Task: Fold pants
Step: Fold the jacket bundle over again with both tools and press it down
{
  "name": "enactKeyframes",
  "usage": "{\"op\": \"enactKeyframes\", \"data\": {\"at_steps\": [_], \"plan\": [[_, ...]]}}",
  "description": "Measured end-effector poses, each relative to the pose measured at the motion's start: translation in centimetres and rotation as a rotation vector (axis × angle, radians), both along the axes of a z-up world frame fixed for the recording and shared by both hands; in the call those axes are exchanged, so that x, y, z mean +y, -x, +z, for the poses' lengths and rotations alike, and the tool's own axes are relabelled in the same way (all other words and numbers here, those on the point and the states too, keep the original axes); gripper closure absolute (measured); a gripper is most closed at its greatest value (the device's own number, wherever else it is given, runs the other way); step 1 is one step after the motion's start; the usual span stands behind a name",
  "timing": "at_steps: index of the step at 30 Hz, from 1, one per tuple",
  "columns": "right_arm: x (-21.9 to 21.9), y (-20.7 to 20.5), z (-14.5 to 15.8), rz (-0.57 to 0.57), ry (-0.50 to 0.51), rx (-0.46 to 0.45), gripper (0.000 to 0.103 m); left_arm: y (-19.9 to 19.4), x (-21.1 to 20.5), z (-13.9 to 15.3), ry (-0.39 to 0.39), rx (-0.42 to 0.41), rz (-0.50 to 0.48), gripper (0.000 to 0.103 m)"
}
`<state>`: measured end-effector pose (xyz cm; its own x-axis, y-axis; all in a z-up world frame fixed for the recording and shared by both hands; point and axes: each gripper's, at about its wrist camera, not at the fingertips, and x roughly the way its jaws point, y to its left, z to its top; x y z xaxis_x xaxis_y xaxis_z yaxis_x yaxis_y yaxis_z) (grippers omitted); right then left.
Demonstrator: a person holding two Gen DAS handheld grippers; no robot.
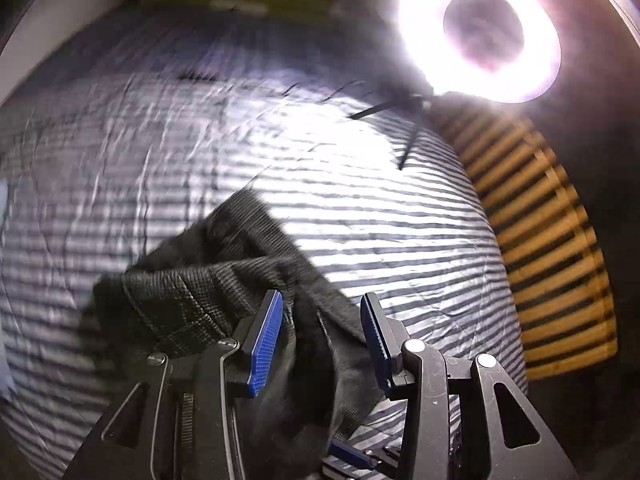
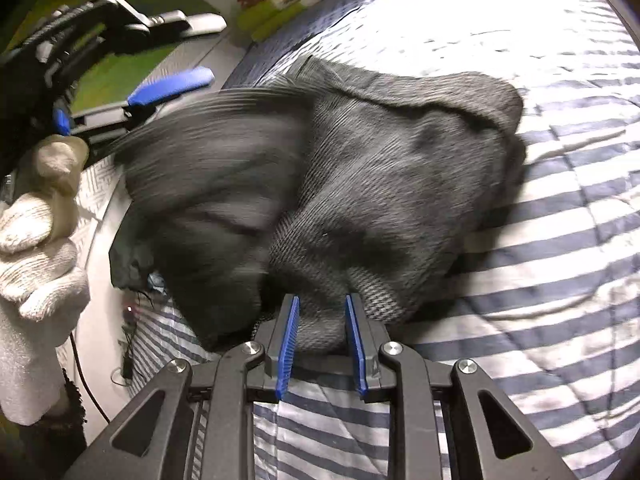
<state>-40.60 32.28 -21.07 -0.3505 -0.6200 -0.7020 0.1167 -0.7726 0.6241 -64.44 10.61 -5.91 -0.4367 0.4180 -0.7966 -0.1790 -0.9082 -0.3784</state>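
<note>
The big striped bed [image 2: 560,240] holds the dark pants [image 2: 380,168], bunched up just ahead of the right hand-held gripper [image 2: 322,320]. Its blue fingers are partly open around a fold. The left hand-held gripper [image 1: 322,320] is wide open, with cloth between its fingers. Best to pinch firmly, then pull flat. Only the right view shows the gloved hand [image 2: 36,248].

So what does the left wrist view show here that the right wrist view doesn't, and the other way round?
Only the left wrist view shows the lit ring light and the yellow slatted piece beside the bed. Only the right wrist view shows the gloved hand holding the left gripper, seen from the side, and the green patterned fabric at the bed's far edge. Both show the dark pants bunched on the striped bedcover, with cloth lying between each gripper's blue pads. The left gripper's jaws stand wide apart; the right gripper sits narrower around a fold.
</note>
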Motion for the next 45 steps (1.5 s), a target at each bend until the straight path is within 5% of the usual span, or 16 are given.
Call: {"op": "enactKeyframes", "data": {"at_steps": [1,6,12,15,20,22,25,28,30,33,37,40,42,45], "plan": [[0.2,0.0,0.1,-0.007,-0.009,0.007,0.081,-0.3,0.1,0.6,-0.003,0.020,-0.012,0.048],[1.0,0.1,0.8,-0.061,0.013,0.037,0.078,-4.8,-4.4,1.4,0.062,0.112,-0.009,0.045],[1.7,0.6,2.1,-0.119,0.224,0.057,0.045,-8.6,-11.9,-5.7,0.186,0.029,0.051,0.045],[-0.6,1.2,3.5,-0.129,0.171,0.062,0.023,-8.8,-13.0,-9.0,0.171,-0.008,0.081,0.045],[-4.8,5.1,3.3,-0.156,-0.052,0.005,0.024,-9.0,-12.2,-11.9,0.138,-0.027,0.046,0.045],[-6.4,6.1,3.3,-0.115,-0.092,0.005,0.073,-8.9,-11.9,-12.1,0.115,-0.033,0.048,0.046],[-9.0,5.8,6.6,0.067,-0.138,0.148,0.079,-9.4,-11.0,-11.6,0.095,-0.004,0.034,0.045],[-8.5,5.8,8.8,0.166,-0.160,0.263,0.080,-9.5,-10.4,-10.9,0.052,0.012,0.020,0.045],[-6.2,8.0,6.5,0.169,-0.089,0.175,0.080,-9.3,-10.5,-10.4,0.042,0.021,0.011,0.045],[-2.9,10.6,1.0,0.080,-0.122,-0.027,0.072,-8.3,-11.6,-8.6,0.038,0.081,0.058,0.046],[-0.8,9.9,0.0,0.018,0.012,-0.042,0.069,-4.9,-11.9,-7.1,0.022,0.112,0.073,0.046],[-1.1,9.2,0.9,-0.013,-0.030,-0.018,0.068,-1.3,-10.7,-7.8,0.118,0.128,0.064,0.044],[-1.3,8.5,1.8,-0.033,-0.075,0.010,0.067,1.5,-10.3,-10.8,0.230,0.041,0.093,0.044],[-1.4,7.5,3.6,-0.085,-0.164,0.058,0.051,1.1,-9.9,-11.0,0.248,0.064,0.101,0.042]]}}
